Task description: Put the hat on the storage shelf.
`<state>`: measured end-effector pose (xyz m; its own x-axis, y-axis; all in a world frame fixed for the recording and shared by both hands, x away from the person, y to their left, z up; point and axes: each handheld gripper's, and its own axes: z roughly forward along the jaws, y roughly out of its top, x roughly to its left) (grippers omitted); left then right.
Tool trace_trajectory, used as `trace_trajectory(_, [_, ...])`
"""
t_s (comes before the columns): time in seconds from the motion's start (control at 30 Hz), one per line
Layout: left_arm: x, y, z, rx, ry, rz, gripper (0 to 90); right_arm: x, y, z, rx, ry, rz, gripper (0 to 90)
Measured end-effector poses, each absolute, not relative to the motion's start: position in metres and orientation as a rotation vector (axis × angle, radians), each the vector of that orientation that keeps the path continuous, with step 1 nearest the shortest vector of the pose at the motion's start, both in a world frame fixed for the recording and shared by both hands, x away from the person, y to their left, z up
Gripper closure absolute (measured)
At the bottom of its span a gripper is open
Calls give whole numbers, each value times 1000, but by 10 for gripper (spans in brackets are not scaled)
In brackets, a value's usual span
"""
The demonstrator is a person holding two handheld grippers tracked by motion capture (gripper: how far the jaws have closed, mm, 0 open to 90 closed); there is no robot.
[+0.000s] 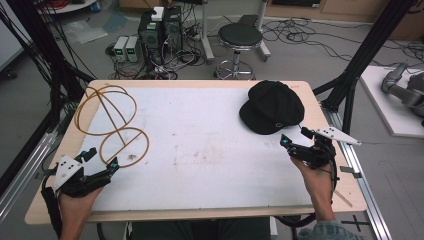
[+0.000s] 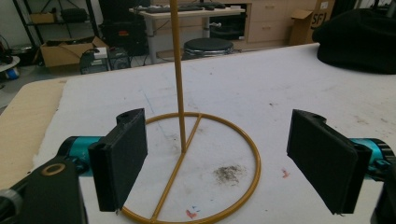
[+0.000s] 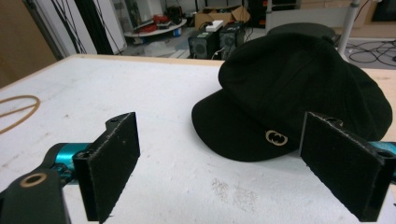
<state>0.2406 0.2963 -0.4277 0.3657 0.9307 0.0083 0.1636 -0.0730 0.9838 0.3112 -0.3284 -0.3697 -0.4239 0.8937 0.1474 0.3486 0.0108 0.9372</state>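
A black cap [image 1: 271, 106] with a small gold emblem [image 3: 275, 137] lies at the far right of the white table top [image 1: 200, 145]. My right gripper [image 1: 295, 139] stands open just in front of the cap's brim, nothing between its jaws. A gold wire hat stand [image 1: 111, 117], a ring base with an upright rod and a ring on top, stands at the left. My left gripper [image 1: 102, 159] is open beside the stand's base ring [image 2: 210, 163], which lies between and just beyond its jaws; the rod [image 2: 177, 70] rises straight ahead.
The table's wooden border [image 1: 65, 200] runs round the white sheet. Black frame posts [image 1: 360, 55] stand at both far corners. A round stool [image 1: 239, 37] and computer boxes [image 1: 160, 30] with cables sit on the floor behind the table.
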Motion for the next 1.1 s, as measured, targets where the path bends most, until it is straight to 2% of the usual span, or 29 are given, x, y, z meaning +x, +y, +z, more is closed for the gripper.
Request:
trace_trajectory(0.6, [238,297,-427,1526,1026,883,208,325,-333,-359,1268,1765,1414,123])
trace_trajectory(0.9, [238,296,-427,1528,1024,879,208,361,-340,-333,1254,1749,1383,123])
trace_trajectory(1.1, [239,297,-428,1533,1023,874,209,399,-341,-320,1237,1756,1308,124])
